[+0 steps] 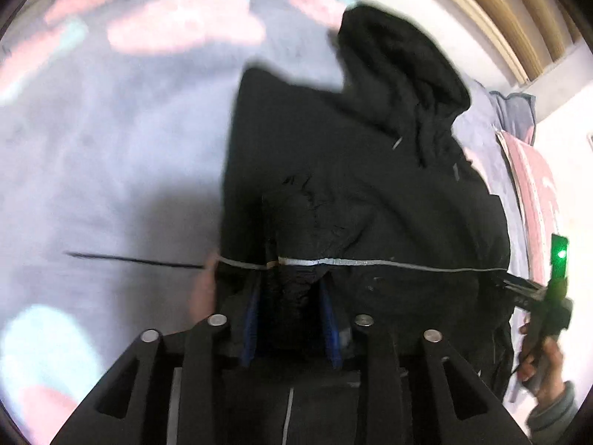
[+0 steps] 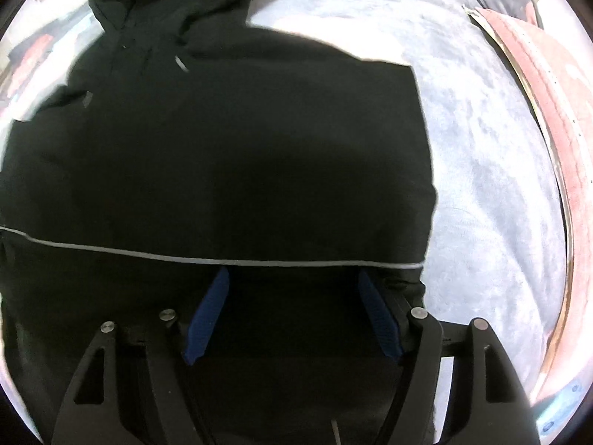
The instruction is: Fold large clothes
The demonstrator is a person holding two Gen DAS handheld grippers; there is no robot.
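Only the left view shows a hand (image 1: pixel 543 363) lower right; left gripper (image 1: pixel 289 289) pinches the black hooded jacket (image 1: pixel 370 185), right gripper (image 2: pixel 292 289) spread above its grey-piped hem (image 2: pixel 222 259)

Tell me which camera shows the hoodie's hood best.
The left wrist view: the hood lies whole and bunched above the black hoodie, though blurred. The right wrist view shows only its lower part, cut off by the top of the picture.

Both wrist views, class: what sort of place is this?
Probably a bedroom: a black hoodie lies spread on a soft grey blanket, with a pillow at its far edge by a pale wall.
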